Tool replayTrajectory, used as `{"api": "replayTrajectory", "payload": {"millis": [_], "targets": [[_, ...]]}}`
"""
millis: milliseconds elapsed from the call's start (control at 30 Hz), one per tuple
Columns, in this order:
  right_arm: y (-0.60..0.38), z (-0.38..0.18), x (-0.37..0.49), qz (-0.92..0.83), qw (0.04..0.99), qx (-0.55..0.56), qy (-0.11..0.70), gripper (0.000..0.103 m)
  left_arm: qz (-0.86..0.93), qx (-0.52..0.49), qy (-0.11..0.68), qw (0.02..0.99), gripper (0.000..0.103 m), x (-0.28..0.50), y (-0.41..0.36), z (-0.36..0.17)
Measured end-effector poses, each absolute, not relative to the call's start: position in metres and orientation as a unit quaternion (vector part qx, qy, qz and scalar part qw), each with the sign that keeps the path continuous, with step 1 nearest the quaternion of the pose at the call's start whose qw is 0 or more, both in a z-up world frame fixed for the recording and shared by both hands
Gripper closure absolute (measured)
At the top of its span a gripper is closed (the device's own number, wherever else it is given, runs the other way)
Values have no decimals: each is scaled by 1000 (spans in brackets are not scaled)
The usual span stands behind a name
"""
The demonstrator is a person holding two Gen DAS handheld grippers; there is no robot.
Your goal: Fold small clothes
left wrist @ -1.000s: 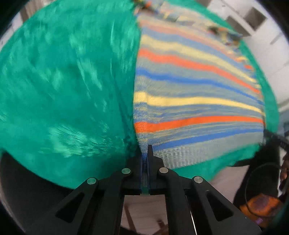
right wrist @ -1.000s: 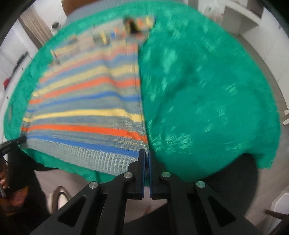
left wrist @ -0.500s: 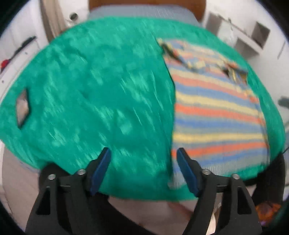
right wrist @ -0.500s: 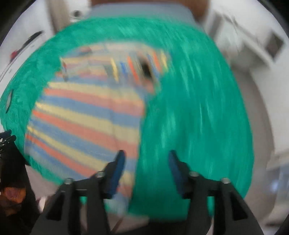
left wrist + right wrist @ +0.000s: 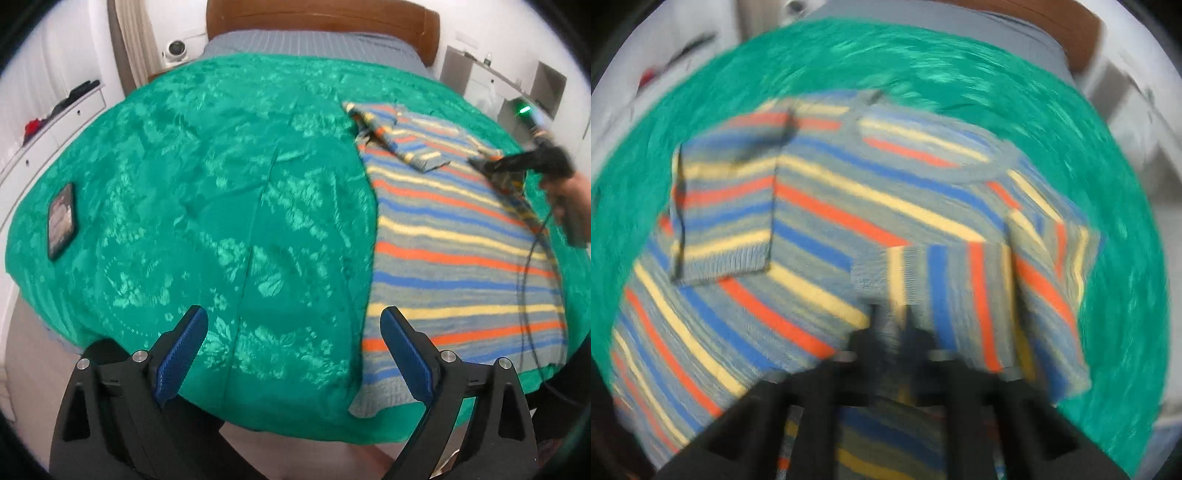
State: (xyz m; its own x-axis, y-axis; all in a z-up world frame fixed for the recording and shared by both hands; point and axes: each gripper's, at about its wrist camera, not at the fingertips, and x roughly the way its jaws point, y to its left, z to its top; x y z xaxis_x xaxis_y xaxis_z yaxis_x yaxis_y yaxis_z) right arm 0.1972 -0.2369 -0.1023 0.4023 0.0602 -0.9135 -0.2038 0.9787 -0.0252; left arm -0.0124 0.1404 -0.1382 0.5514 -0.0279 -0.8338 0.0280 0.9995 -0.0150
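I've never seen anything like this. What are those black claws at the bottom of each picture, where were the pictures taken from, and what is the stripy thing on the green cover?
No robot here: a person holds a two-finger gripper in each hand, and a fisheye camera on each looks forward along its fingers, so each picture is one gripper's view. The left gripper is open and holds nothing. Its view shows a bed with a green bedspread, a striped knitted sweater lying on it, and a phone far to the side. The right gripper, blurred by motion, appears closed on a sleeve of the sweater; the other sleeve lies folded across the body.
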Motion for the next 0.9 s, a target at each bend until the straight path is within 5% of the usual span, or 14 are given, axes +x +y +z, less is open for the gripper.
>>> {"api": "replayTrajectory", "payload": {"millis": [367,667,900], "targets": [[-414,-14,140,-56,885,41,461,98,-30,-39,519,853,8,-1,148,-150],[-562,-58,69,-197,851,132,469,99,-21,19,512,859,8,13,137,-131],[-585,-70,47,-213,857,170,436,101,-40,75,495,865,6,30,107,-109]]}}
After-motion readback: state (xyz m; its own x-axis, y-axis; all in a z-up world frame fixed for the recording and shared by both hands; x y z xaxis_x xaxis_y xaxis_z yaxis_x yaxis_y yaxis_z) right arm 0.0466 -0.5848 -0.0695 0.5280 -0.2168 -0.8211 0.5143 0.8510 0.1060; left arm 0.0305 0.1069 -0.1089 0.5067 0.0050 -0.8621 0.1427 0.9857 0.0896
